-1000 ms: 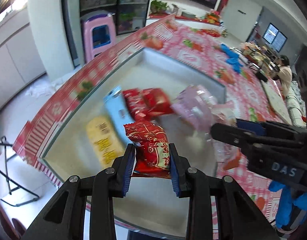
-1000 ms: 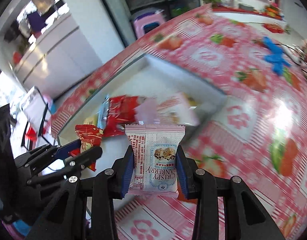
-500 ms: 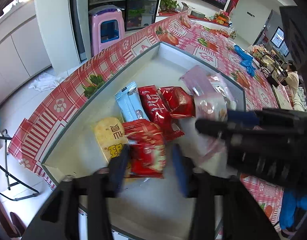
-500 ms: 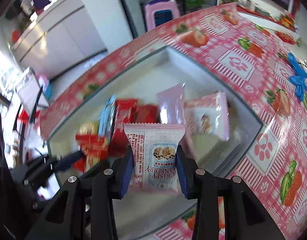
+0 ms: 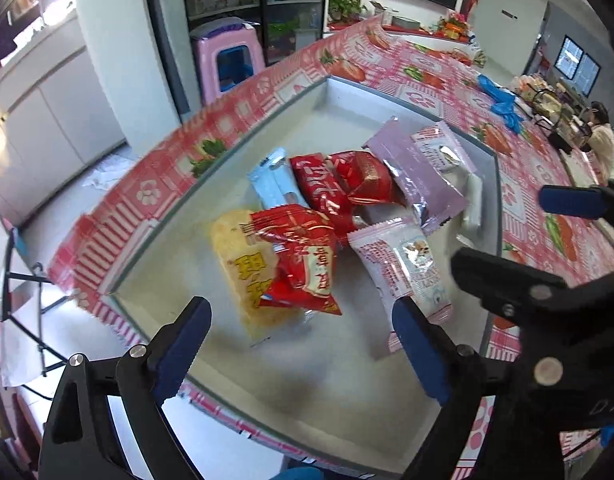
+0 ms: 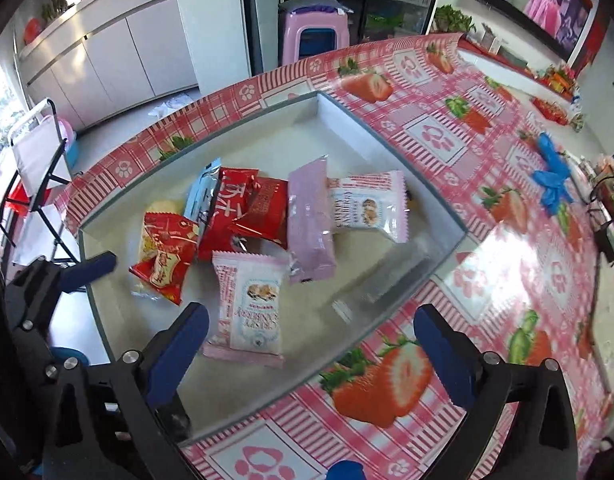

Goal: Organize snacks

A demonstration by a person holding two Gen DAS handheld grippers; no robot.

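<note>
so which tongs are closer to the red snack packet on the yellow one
Left. The left tongs hang open right above the red snack packet; the right tongs hang open over the cranberry packet beside it.

A yellow packet (image 5: 243, 264) is lying half covered by a red packet (image 5: 303, 264) at the centre of the left wrist view. The tray's (image 5: 387, 432) near rim is disappearing behind the left gripper's (image 5: 299, 336) fingers (image 5: 183, 344). Small print on the cranberry packet (image 6: 249, 304) is staying unreadable.

- Red snack packet (image 5: 303, 264): crinkled, lying tilted atop a yellow packet (image 5: 243, 264), centre of tray (image 5: 492, 152).
- Pink-white cranberry packet (image 6: 249, 304): flat, lower centre (label upside down).
</note>
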